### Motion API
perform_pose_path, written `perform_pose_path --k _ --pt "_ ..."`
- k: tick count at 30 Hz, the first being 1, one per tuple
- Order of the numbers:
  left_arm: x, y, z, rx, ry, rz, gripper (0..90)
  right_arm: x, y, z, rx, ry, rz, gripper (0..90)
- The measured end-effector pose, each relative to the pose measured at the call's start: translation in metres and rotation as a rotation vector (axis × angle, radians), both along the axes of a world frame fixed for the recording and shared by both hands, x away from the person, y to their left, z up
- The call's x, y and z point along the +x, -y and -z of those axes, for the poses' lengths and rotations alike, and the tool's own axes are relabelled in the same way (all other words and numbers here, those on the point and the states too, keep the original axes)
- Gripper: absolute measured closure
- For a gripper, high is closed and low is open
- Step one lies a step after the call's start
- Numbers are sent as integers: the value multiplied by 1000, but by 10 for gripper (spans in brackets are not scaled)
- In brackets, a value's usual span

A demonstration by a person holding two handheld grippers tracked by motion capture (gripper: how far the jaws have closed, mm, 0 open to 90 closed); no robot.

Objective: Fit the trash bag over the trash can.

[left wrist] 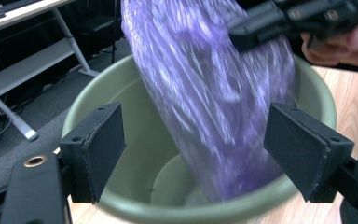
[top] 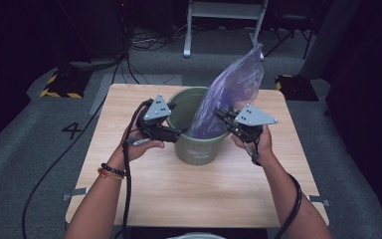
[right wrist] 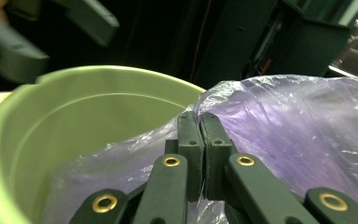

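Note:
A green plastic bucket (top: 197, 149) stands upright on the wooden table (top: 144, 194). A purple translucent plastic bag (top: 234, 84) rises out of it, leaning to the right, its lower end inside the bucket (left wrist: 307, 93). My right gripper (top: 225, 115) is at the bucket's right rim, shut on the bag (right wrist: 298, 140). My left gripper (top: 176, 132) hovers at the bucket's left rim with its jaws wide apart and nothing pinched; in the left gripper view the bag (left wrist: 214, 93) hangs beyond the pads (left wrist: 105, 144).
The table's near half is bare wood. Around it lies grey floor with cables, a yellow-and-black marked base (top: 62, 84) at the left and a white metal frame (top: 224, 15) behind.

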State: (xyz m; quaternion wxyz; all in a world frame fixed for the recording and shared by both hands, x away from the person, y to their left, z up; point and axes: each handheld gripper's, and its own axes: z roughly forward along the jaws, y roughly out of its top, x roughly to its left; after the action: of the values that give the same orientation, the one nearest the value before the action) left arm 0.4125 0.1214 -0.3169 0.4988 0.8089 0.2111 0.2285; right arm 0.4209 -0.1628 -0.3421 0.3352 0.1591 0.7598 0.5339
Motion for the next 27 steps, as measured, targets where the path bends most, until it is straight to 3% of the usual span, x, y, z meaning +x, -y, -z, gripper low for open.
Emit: perform_pose_path --k 3,10,17,22,25,27 --pt "4 5 -5 -7 2 0 199 -3 -3 0 -17 11 -16 888" --pt "10 24 0 50 -6 21 198 -7 -5 1 -19 13 -34 890" --pt "16 38 8 91 -20 34 184 -12 0 -6 40 18 -41 895" --pt "19 47 10 102 -34 54 176 -15 -1 -8 42 32 -50 894" --pt "22 52 12 112 -42 67 208 -17 -2 -10 50 44 -59 894" --pt "24 52 12 102 -45 84 306 -18 -3 -11 46 54 -54 894"
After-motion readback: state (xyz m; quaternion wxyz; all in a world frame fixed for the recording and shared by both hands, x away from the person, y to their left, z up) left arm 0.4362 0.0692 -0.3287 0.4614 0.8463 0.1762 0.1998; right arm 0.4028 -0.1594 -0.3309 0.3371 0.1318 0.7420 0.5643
